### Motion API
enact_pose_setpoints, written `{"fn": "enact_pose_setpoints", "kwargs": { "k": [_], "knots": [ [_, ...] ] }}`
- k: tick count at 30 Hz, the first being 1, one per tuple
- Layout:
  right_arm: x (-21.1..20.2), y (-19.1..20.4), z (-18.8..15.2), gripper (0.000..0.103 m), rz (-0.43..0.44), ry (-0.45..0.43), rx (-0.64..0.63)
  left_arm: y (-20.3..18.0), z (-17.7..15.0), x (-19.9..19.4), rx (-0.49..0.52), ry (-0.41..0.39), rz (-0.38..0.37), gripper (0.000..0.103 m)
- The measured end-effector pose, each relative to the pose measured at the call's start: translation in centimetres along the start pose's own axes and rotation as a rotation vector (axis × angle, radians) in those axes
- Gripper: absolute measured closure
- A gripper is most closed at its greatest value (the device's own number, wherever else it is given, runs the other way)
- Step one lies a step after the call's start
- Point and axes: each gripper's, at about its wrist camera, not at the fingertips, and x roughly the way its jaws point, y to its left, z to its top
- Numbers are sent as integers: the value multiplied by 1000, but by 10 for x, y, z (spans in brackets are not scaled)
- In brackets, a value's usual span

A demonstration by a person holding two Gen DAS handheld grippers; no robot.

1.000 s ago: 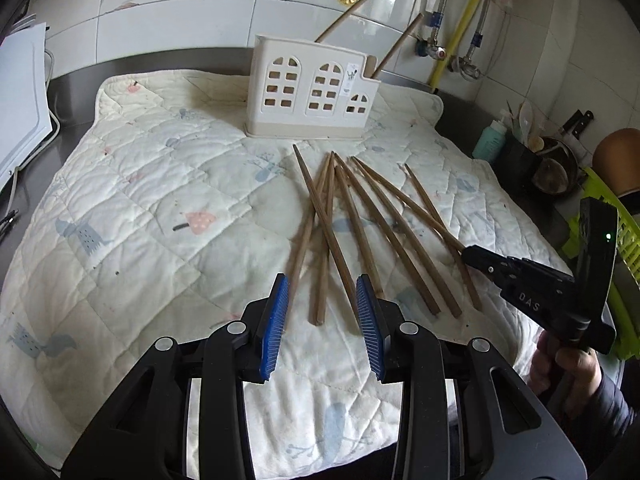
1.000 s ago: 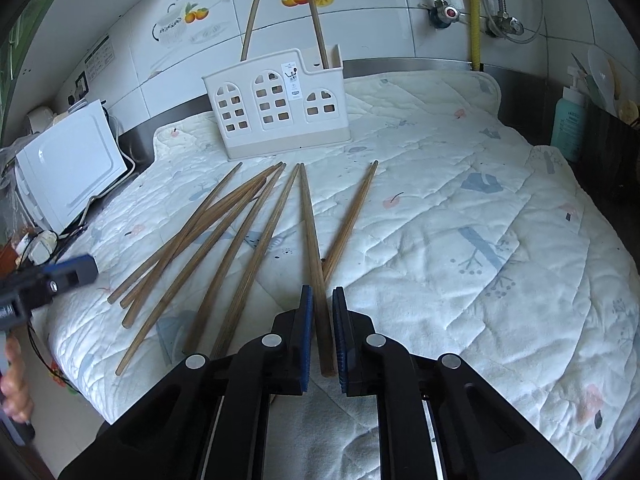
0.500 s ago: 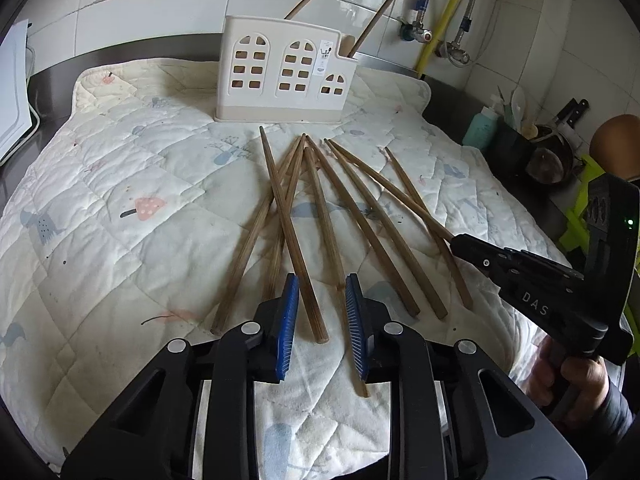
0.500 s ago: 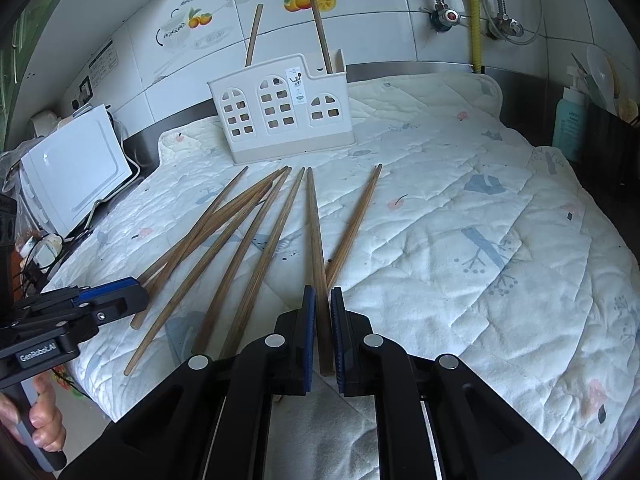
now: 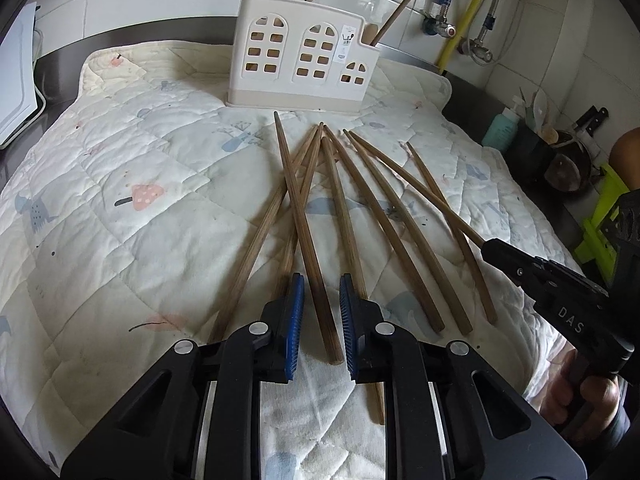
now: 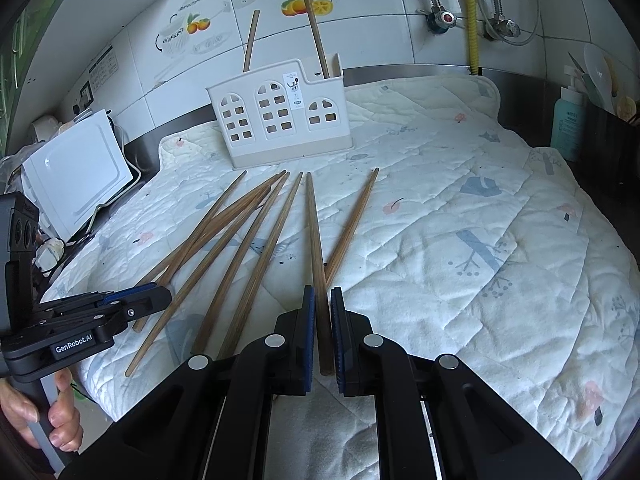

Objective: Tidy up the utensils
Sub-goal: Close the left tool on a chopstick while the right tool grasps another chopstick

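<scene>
Tiled kitchen wall at the back, with a quilted white mat (image 5: 120, 208) spread over a dark counter. White utensil holder (image 5: 300, 52) with arched cut-outs standing upright at the top centre of the left wrist view, two wooden sticks leaning out of its top. Below it, a fan of long wooden chopsticks (image 5: 376, 216) lying flat on the mat, tips converging toward the holder, butt ends spreading toward the lower frame.

Left gripper (image 5: 320, 316) at bottom centre of its own view, jaws just now closing in, blue pads (image 5: 295, 312) flanking the thick end of one chopstick (image 5: 298, 216); a narrow gap seemingly left on either side, though contact hard to judge from this angle. Same gripper visible at the lower left of the right wrist view, held by a hand (image 6: 44, 420).

Right gripper (image 6: 322, 328) at bottom centre of its view, fingers pressed together on the butt end of a single chopstick (image 6: 314, 232) that runs up toward the holder (image 6: 280, 116). Another chopstick crossing beneath it, angled to the upper right. Teal bottle (image 6: 568, 124) at the far right edge.
</scene>
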Motion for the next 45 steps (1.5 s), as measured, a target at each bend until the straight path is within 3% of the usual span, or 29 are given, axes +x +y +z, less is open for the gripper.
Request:
{"fn": "enact_pose_setpoints", "kwargs": {
  "k": [3, 11, 12, 19, 24, 31, 33, 34, 41, 45],
  "knots": [
    [0, 0, 0, 95, 0, 0, -1, 1, 0, 3, 6, -3, 18, 95],
    [-11, 6, 7, 96, -18, -24, -26, 2, 4, -11, 21, -28, 33, 98],
    [-14, 8, 9, 96, -16, -30, -29, 2, 5, -16, 31, -40, 36, 103],
    [-38, 17, 30, 96, -27, -92, -59, -6, 18, -43, 112, -112, 45, 103],
    [-45, 21, 35, 96, -20, -105, -59, -6, 8, -37, 104, -30, -54, 102],
    [-39, 20, 28, 96, -11, -81, -50, -4, -7, -16, 91, 20, -33, 99],
    [-39, 19, 28, 96, -14, -81, -51, -3, -7, -14, 94, 20, -34, 82],
    [-38, 18, 28, 96, -12, -79, -48, -3, -7, -13, 98, 19, -23, 79],
    [-36, 16, 28, 96, -11, -78, -42, -1, -6, -7, 103, 10, -25, 80],
    [-35, 15, 28, 96, -10, -78, -37, -4, -6, -3, 129, 2, -18, 88]
  ]
}}
